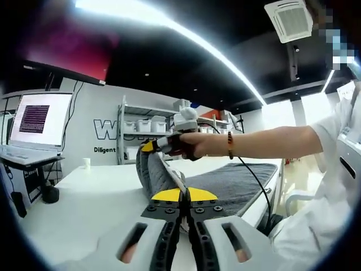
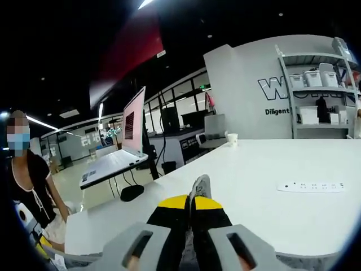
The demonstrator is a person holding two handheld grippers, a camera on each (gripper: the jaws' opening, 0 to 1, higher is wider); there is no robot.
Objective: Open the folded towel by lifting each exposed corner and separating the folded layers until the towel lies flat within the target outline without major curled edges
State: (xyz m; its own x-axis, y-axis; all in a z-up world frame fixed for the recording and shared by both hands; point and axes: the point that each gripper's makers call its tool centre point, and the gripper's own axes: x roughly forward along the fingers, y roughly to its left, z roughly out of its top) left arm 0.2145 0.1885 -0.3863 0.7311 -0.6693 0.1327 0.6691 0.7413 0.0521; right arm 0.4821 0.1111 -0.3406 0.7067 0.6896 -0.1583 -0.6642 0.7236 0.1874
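Observation:
A grey towel [image 1: 240,179] lies on the white table [image 1: 96,197], its near part spread flat to the right. One edge of it is raised into a standing fold [image 1: 149,169] between the two grippers. My left gripper [image 1: 183,196] is shut on the towel's near edge, low over the table. Farther off, a person's hand holds my right gripper [image 1: 149,148], which pinches the top of the fold. From its own camera, my right gripper [image 2: 190,202] is shut on a grey towel corner [image 2: 201,184] that pokes out above its yellow tips, over the table [image 2: 254,164].
A white power strip [image 2: 310,186] and a paper cup [image 2: 231,138] sit on the table. A laptop [image 2: 132,127] stands on a side desk, with a person [image 2: 28,180] beside it. A monitor [image 1: 36,118] and shelving [image 1: 146,127] line the far wall.

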